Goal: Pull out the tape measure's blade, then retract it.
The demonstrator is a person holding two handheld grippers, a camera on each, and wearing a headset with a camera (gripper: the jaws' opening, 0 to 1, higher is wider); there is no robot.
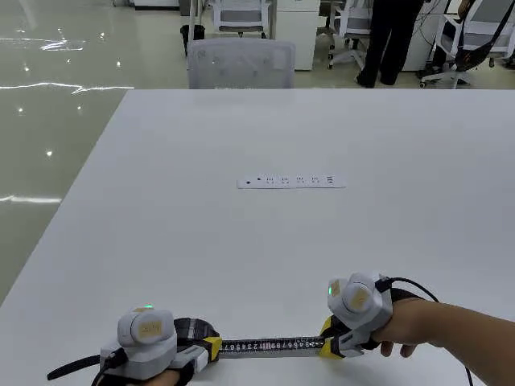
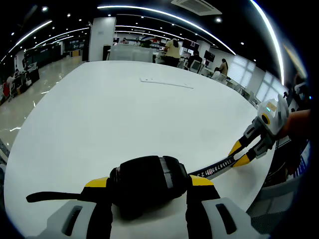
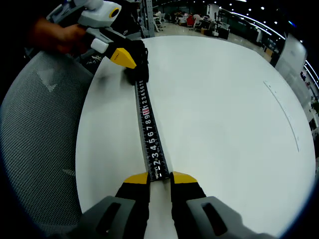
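A white table (image 1: 241, 241) seen from above by a person holding 2 hand-held grippers at its near edge. At near left, the left gripper (image 2: 149, 182) has its 2 yellow-tipped jaws closed around the black case (image 2: 144, 194) of a tape measure, which rests on the table top. From the case, the blade (image 3: 148, 124) is drawn out to the right in a straight line, running low along the near edge of the table, its printed numbers facing up. At near right, the right gripper (image 3: 160, 178) clamps the blade's free end between its 2 yellow-tipped jaws, and the person's hand (image 1: 402, 328) shows around that gripper's handle. The 2 grippers are apart, joined only by the stretched blade. Farther out, near the middle of the table, lies a flat white power strip (image 1: 291, 182). A grey chair (image 1: 241, 64) stands at the far edge, and beyond it, at far right, a person in dark clothes (image 1: 390, 40) stands on a shiny floor.
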